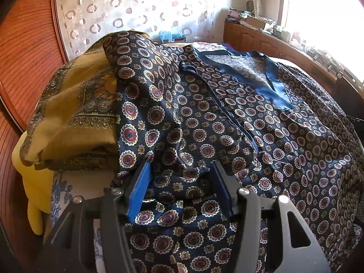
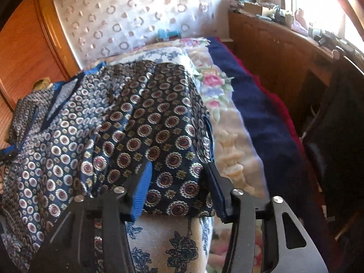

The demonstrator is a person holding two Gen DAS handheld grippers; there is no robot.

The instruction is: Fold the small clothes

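Note:
A dark navy satin garment [image 1: 250,118] printed with red and white medallions lies spread on the bed; its blue neck trim [image 1: 275,84] shows at the far side. My left gripper [image 1: 181,163] is at the garment's near left part, its blue pads [image 1: 140,191] closed on a bunched fold of the cloth. In the right wrist view the same garment [image 2: 136,118] ends in a hem near the bed's front. My right gripper [image 2: 179,165] straddles that hem corner, with flat cloth lying between its partly parted pads [image 2: 143,191].
A mustard patterned cloth [image 1: 75,104] lies beside the garment at the left, over a yellow cushion [image 1: 34,182]. The bed has a blue-flowered cover [image 2: 163,238], a rose-print spread [image 2: 213,84] and a dark blue blanket [image 2: 261,113]. A cluttered wooden cabinet [image 2: 273,52] stands on the right.

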